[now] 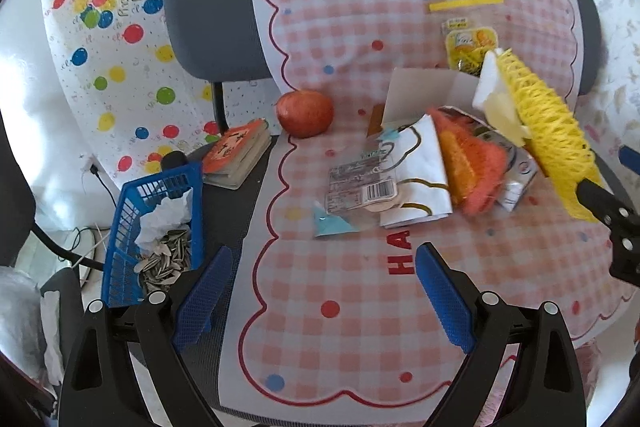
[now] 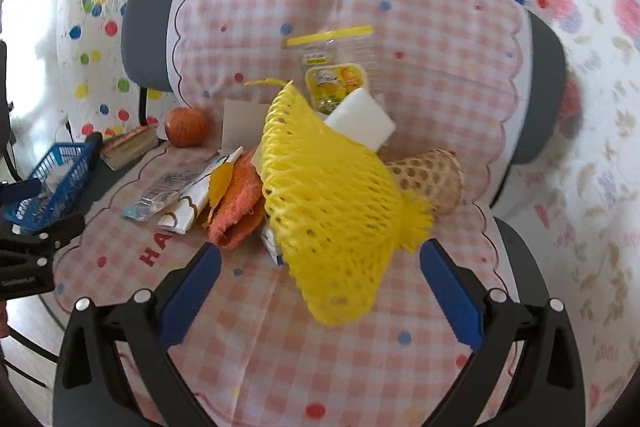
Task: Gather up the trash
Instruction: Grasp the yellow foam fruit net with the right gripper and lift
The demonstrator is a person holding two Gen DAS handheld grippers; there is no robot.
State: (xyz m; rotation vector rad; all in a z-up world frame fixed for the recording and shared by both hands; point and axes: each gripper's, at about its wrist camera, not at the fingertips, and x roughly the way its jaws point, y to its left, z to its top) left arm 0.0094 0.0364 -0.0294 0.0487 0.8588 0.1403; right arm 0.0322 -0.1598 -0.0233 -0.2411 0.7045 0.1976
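Right gripper [image 2: 320, 267] wide open w/ yellow net [image 2: 328, 211] between fingers, over chair's front edge; left gripper [image 1: 320, 291] open, empty.

A home room: ahead, a grey office chair [image 1: 208, 23] draped with pink checked cloth [image 1: 360, 7], balloon-print sheet [image 1: 112, 39] behind.

Yellow foam fruit net [image 2: 332, 211], tilted, above the litter pile: clear barcoded wrapper [image 1: 362, 189], orange mesh net [image 1: 480, 167], white foam block [image 2: 360, 123]. Blue basket [image 1: 120, 227] (holds seed shells, crumpled tissue) sits well left.
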